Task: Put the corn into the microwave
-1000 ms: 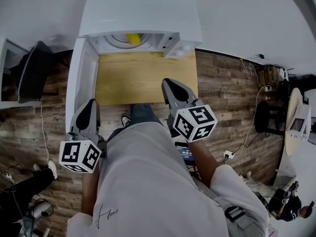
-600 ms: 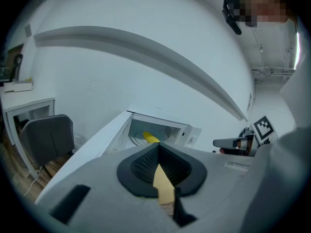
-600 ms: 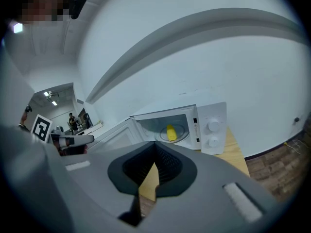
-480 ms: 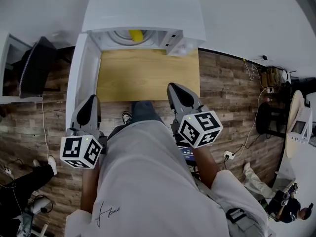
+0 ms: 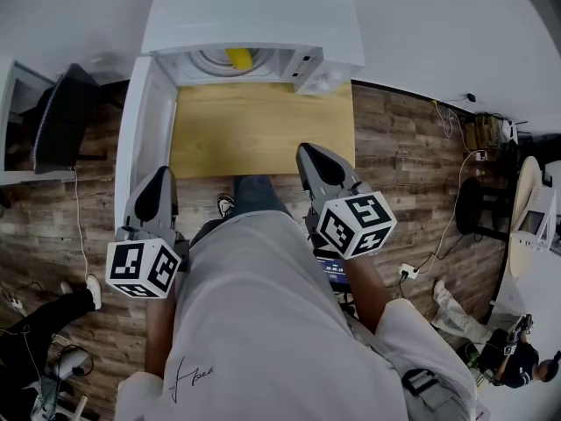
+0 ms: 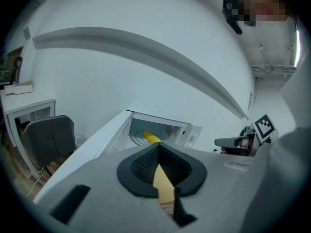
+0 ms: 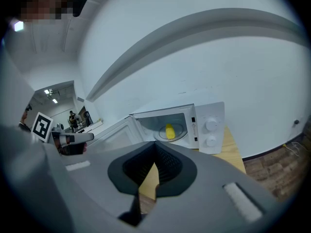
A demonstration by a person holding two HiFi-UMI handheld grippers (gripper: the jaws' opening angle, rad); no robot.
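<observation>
A yellow corn cob (image 5: 238,57) lies on the turntable inside the open white microwave (image 5: 254,16), which stands at the far end of a wooden table (image 5: 263,130). Its door (image 5: 145,139) swings out to the left. The corn (image 7: 169,131) shows clearly in the right gripper view and the corn (image 6: 151,138) partly in the left gripper view. My left gripper (image 5: 160,180) is shut and empty, held near the door's outer end. My right gripper (image 5: 308,153), also shut and empty, hovers over the table's near edge, well short of the microwave (image 7: 209,127).
A black chair (image 5: 57,121) and a white desk (image 5: 9,130) stand left of the door. Cables and a plug strip (image 5: 456,130) lie on the plank floor at the right, beside a round table (image 5: 526,209). Another person's legs (image 5: 44,323) show at the lower left.
The view has shifted a little. Both grippers stay shut and empty in about the same place, and the corn has not moved.
</observation>
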